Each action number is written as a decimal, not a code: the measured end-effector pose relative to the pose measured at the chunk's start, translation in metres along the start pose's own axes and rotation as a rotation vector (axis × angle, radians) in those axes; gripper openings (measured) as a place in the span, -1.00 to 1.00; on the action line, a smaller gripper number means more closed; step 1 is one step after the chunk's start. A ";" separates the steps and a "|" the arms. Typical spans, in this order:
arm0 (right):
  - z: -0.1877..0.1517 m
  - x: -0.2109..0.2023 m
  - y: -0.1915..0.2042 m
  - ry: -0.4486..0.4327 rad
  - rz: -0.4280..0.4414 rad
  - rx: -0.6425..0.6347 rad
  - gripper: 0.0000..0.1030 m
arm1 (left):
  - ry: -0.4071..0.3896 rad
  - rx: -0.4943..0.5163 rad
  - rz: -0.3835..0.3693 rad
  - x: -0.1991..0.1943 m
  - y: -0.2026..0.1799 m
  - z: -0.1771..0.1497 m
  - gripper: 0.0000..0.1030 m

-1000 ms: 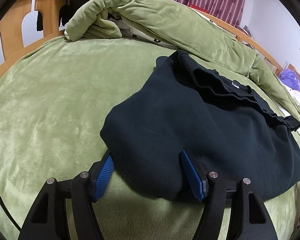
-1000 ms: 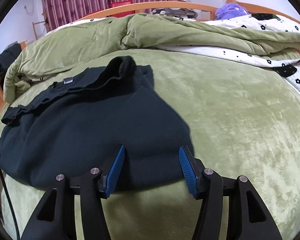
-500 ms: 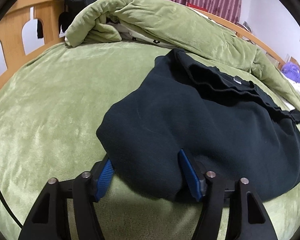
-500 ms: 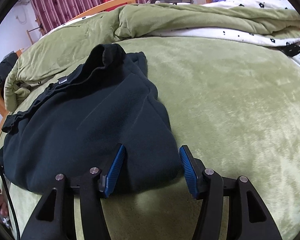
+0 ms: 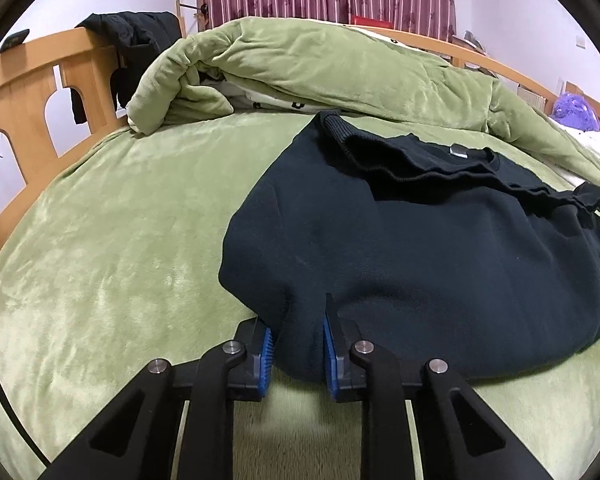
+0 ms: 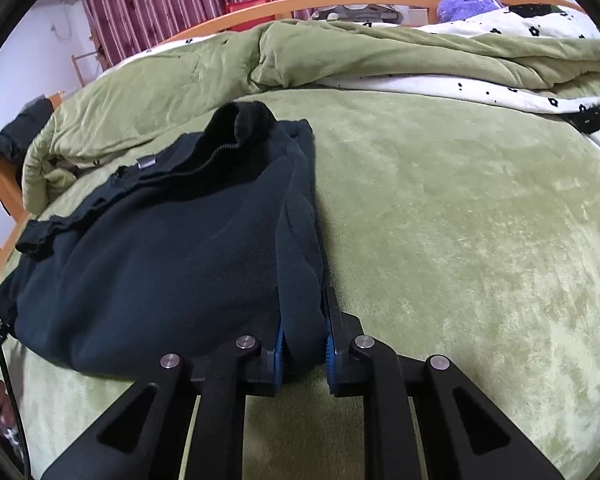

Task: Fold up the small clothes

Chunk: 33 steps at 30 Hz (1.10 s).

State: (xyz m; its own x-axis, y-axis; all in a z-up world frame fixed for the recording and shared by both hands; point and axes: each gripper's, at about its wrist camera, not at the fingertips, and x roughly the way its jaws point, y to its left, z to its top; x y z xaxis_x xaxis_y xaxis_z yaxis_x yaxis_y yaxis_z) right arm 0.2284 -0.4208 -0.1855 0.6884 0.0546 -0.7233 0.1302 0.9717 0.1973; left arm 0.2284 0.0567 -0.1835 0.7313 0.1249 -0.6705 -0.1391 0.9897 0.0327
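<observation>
A dark navy sweatshirt (image 5: 420,248) lies partly folded on the green plush bed cover (image 5: 120,240), its ribbed hem and a small grey label at the far side. My left gripper (image 5: 297,344) is shut on the near left edge of the sweatshirt, cloth bunched between the blue pads. In the right wrist view the sweatshirt (image 6: 172,256) fills the left half, and my right gripper (image 6: 302,346) is shut on its near right edge, a fold of cloth pinched between the pads.
A rumpled green quilt (image 5: 320,68) with a white flowered lining lies heaped behind the sweatshirt. A wooden bed frame (image 5: 40,80) with dark clothing draped over it stands at the left. Open bed cover (image 6: 460,240) stretches to the right of the sweatshirt.
Both grippers have closed from wide open onto the near edge of the sweatshirt. The cloth now bunches between each pair of pads.
</observation>
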 end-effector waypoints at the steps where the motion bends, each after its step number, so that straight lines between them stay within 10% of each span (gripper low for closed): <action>1: -0.001 -0.002 0.000 -0.003 0.001 -0.002 -0.71 | 0.000 -0.005 -0.004 -0.002 0.001 0.000 -0.63; 33: -0.089 -0.115 -0.025 0.031 -0.038 -0.056 -0.70 | 0.027 0.041 -0.027 -0.113 0.017 -0.086 -0.60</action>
State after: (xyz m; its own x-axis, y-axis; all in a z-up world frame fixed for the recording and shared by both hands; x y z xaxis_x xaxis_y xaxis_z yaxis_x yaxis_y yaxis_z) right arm 0.0830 -0.4311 -0.1662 0.6611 0.0232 -0.7499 0.1157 0.9844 0.1325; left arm 0.0860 0.0539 -0.1707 0.7160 0.0972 -0.6913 -0.0919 0.9948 0.0448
